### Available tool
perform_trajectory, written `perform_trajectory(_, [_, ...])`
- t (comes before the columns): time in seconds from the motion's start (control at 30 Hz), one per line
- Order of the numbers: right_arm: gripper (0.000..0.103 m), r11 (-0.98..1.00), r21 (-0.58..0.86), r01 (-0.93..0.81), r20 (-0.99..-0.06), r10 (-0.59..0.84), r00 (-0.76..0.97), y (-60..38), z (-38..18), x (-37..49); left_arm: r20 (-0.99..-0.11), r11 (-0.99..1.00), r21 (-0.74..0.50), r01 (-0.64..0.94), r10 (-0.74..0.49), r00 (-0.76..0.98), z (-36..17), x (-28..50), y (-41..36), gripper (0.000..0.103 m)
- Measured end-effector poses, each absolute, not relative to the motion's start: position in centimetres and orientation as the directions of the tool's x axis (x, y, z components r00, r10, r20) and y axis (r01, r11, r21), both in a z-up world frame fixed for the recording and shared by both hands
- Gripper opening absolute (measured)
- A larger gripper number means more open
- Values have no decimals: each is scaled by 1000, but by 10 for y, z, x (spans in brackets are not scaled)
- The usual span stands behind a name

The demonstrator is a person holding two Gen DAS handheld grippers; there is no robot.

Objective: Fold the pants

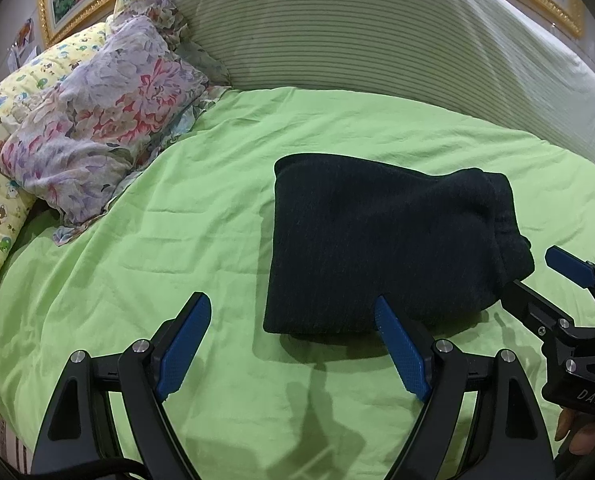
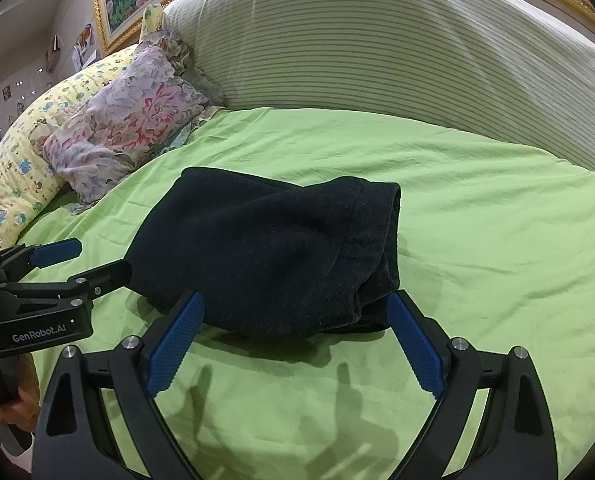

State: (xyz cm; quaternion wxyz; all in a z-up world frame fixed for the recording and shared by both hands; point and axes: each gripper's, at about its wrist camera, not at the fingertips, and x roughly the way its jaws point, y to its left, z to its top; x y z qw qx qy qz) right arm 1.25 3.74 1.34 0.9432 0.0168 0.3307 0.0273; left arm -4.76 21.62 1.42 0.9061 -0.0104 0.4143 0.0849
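**Left wrist view: pants lie folded, both claws spread and clear**

Left wrist view shows the dark pants (image 1: 381,248) lying as a compact, roughly rectangular bundle on the green bedsheet (image 1: 169,264), near the front middle of the bed. The left claw (image 1: 293,344) is spread wide and holds nothing; its right fingertip overlaps the bundle's near edge in this view, though I cannot tell whether it touches. The right claw (image 1: 537,276) comes in from the right, jaws apart and empty, close to the bundle's bunched right end.

In the right wrist view the pants (image 2: 265,248) sit just beyond the right claw (image 2: 297,320), which is likewise wide and empty. The right end of the bundle shows stacked layers, rounded and a little loose, with what looks like a band or hem running across the top layer.

The fold seems essentially finished, so what remains, if anything, is tidying. To do that well:

- Press or smooth from above with open fingers; pinching could lift one layer and undo the stack.
- Square the loose right end by nudging it inward, keeping the left edge as the reference line.
- Draw both claws straight back and up so no fingertip drags the knit fabric.

The floral pillow (image 1: 97,120) lies well apart at the left rear.
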Motion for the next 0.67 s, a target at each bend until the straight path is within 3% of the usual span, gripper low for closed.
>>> perform_trajectory(0.67, [93,998,56,-42,-621,68,781,27,18,25,-747,984,42,-173,146,648,19,-29,215,84])
